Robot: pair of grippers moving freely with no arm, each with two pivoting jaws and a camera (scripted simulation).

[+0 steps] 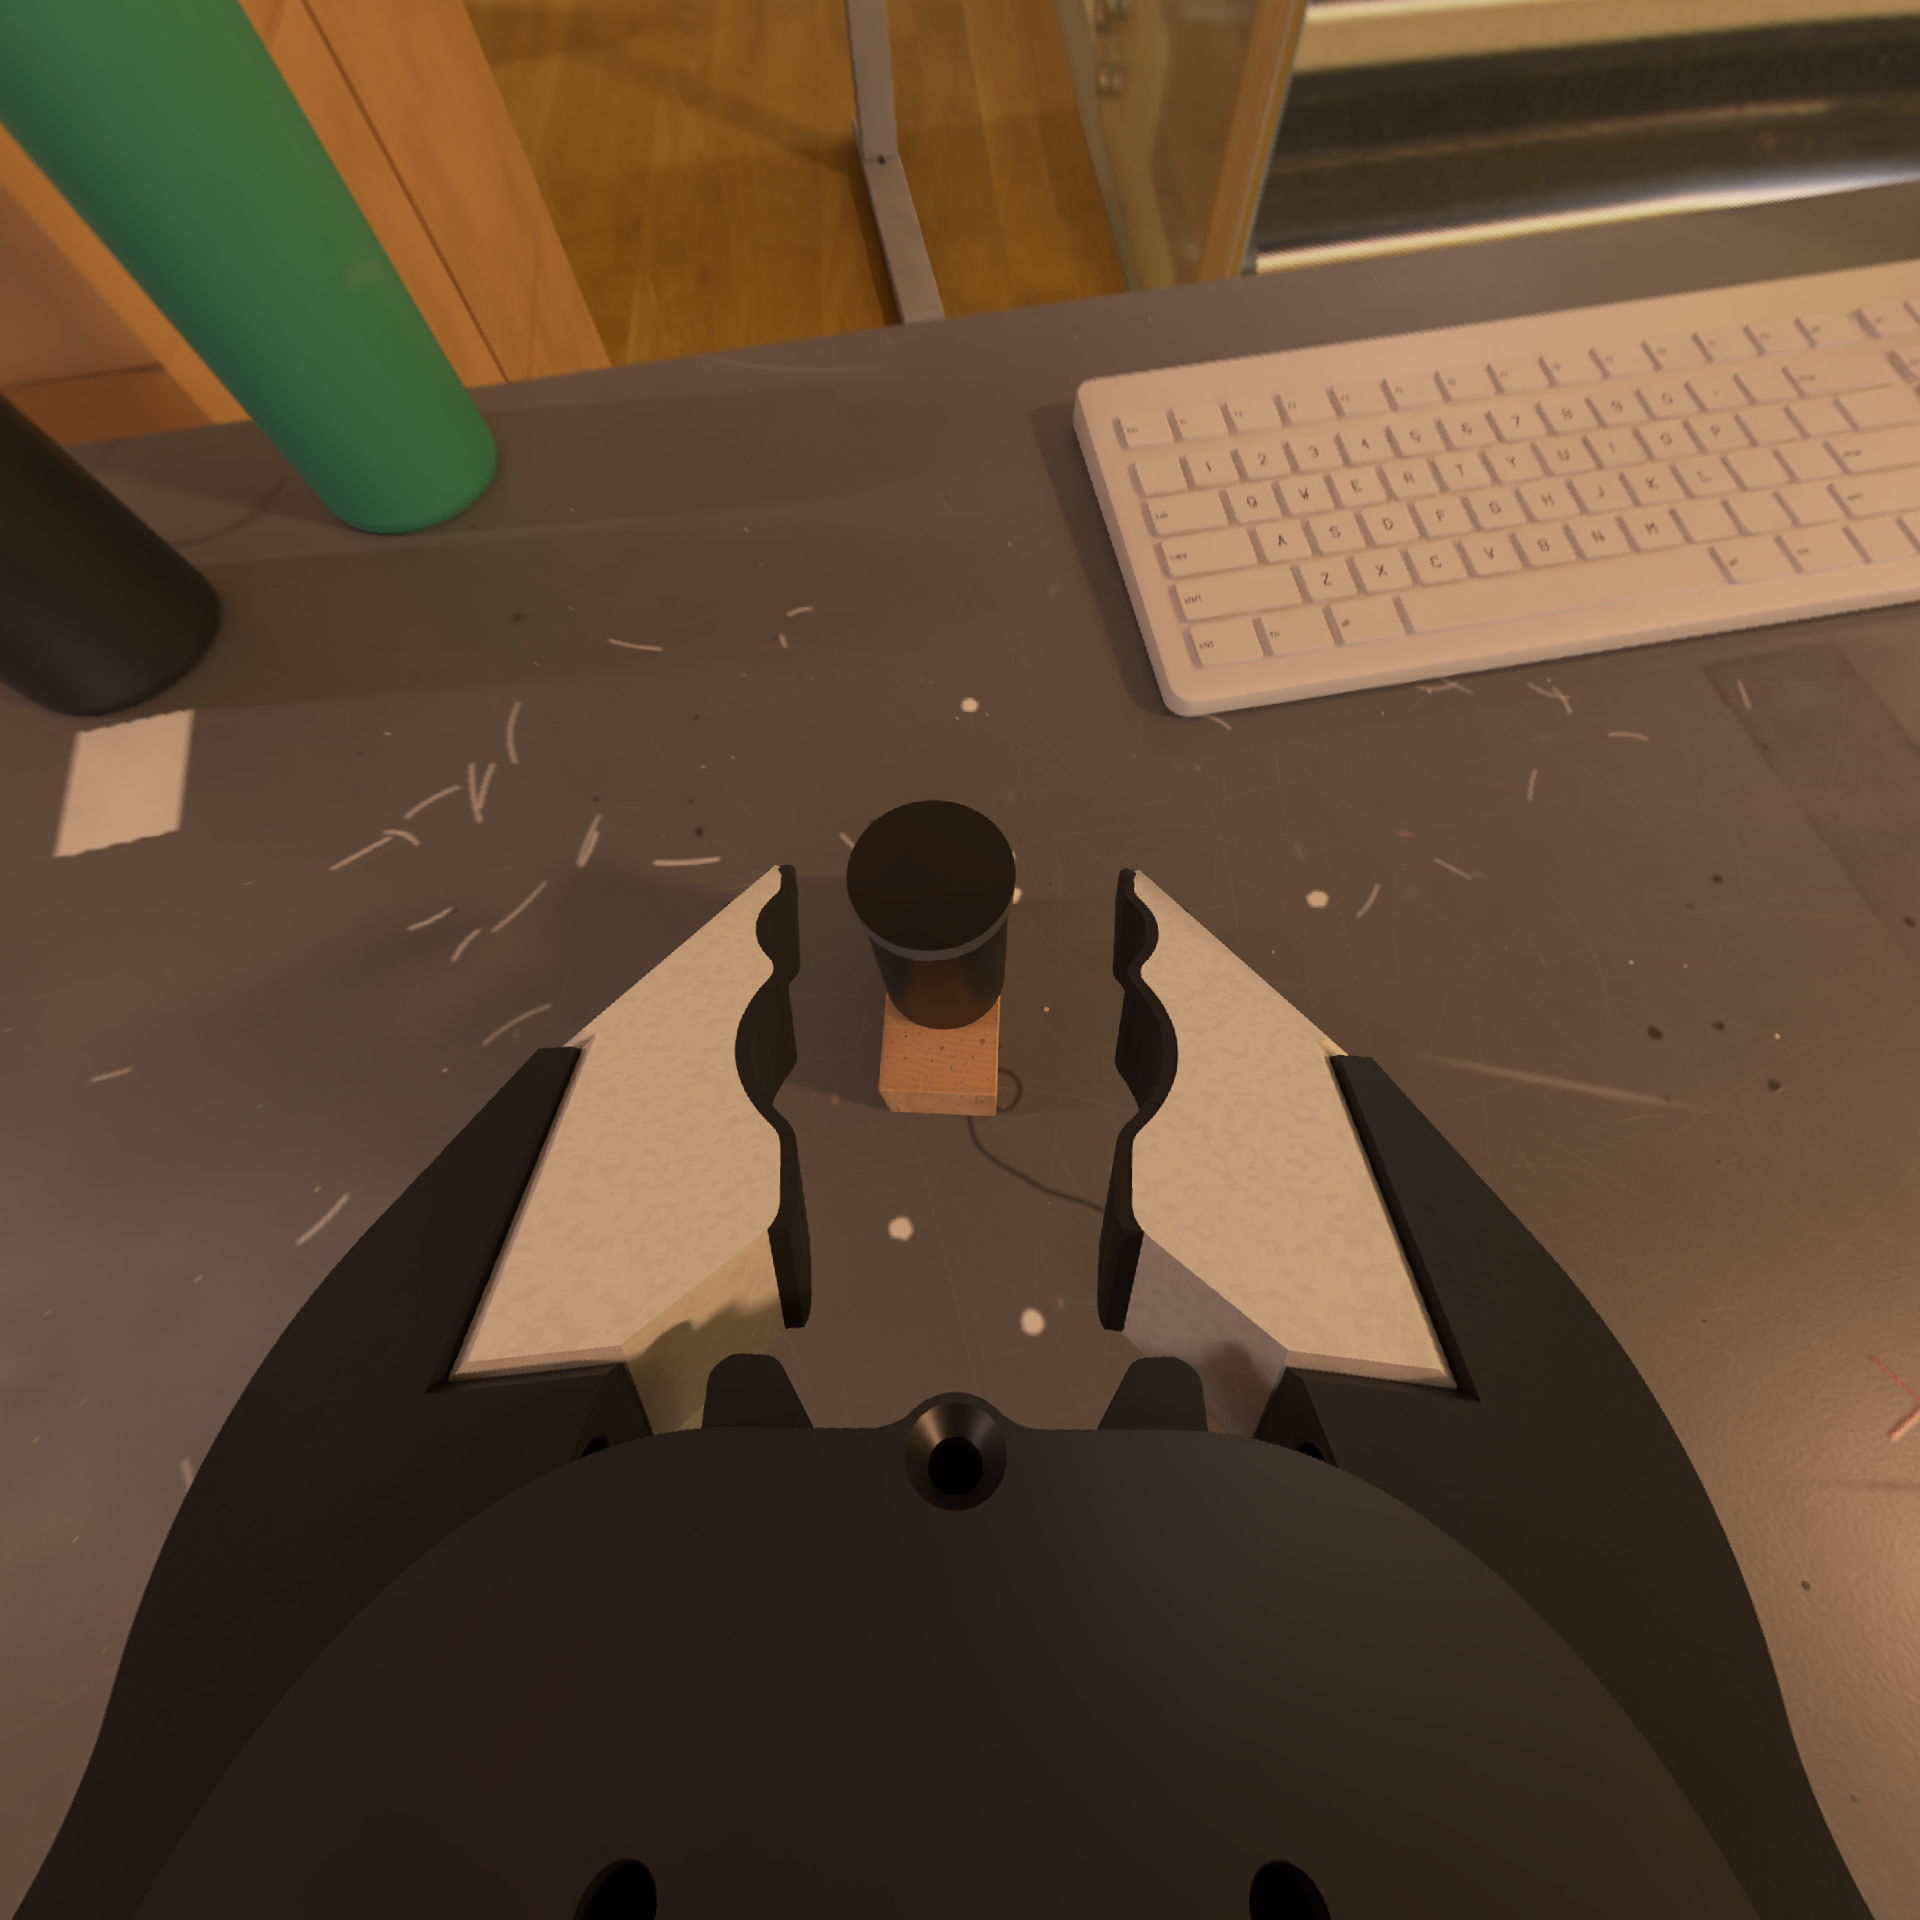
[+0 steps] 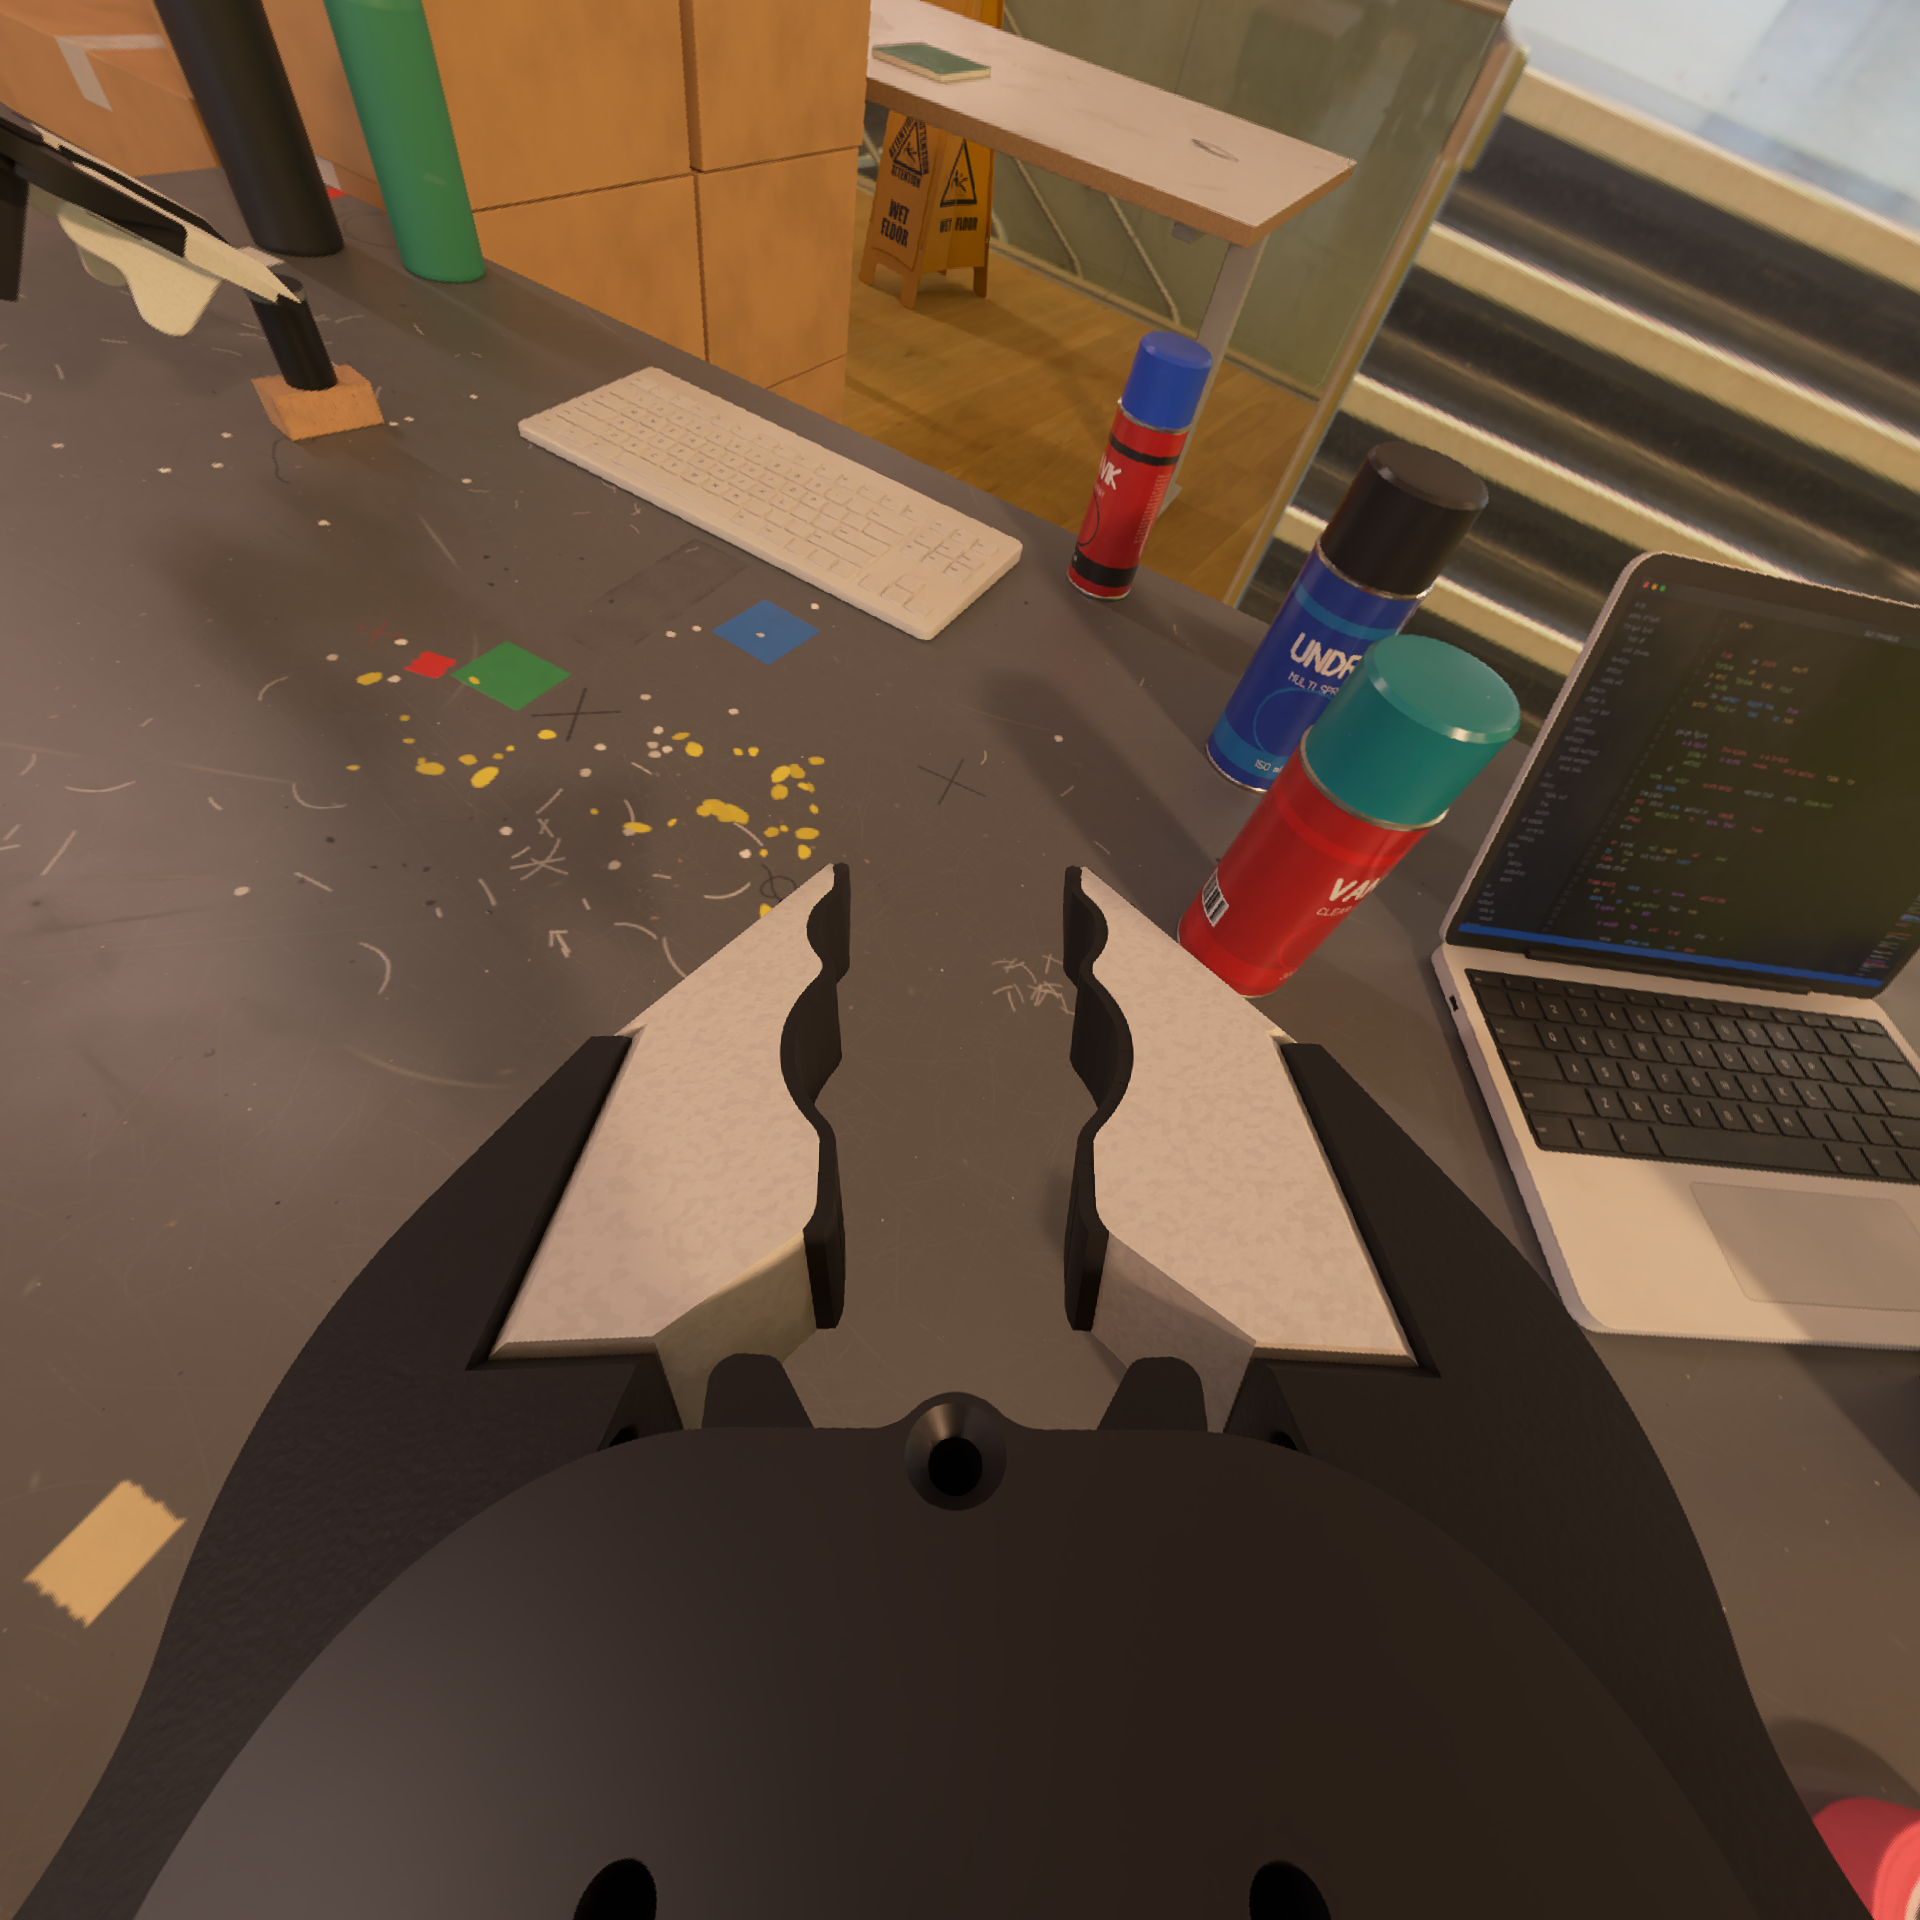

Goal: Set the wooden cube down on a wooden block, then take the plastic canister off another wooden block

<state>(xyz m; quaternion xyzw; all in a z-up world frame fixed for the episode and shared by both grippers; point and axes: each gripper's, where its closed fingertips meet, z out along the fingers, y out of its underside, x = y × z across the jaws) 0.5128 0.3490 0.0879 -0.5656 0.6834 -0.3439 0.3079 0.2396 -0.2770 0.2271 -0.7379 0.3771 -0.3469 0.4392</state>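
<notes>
A black plastic canister (image 1: 933, 914) stands upright on a small wooden block (image 1: 940, 1065) on the grey table. My left gripper (image 1: 954, 883) is open, its fingertips on either side of the canister's top and slightly above it, not touching. The right wrist view shows the same canister (image 2: 296, 348) on its block (image 2: 319, 403) at far left, with the left gripper (image 2: 156, 260) over it. My right gripper (image 2: 954, 878) is open and empty above the bare table. No wooden cube is in view.
A white keyboard (image 1: 1538, 499) lies to the right of the block. A green cylinder (image 1: 260, 291) and a black cylinder (image 1: 83, 582) stand at back left. Spray cans (image 2: 1340, 821) and an open laptop (image 2: 1714, 935) stand to the right of my right gripper.
</notes>
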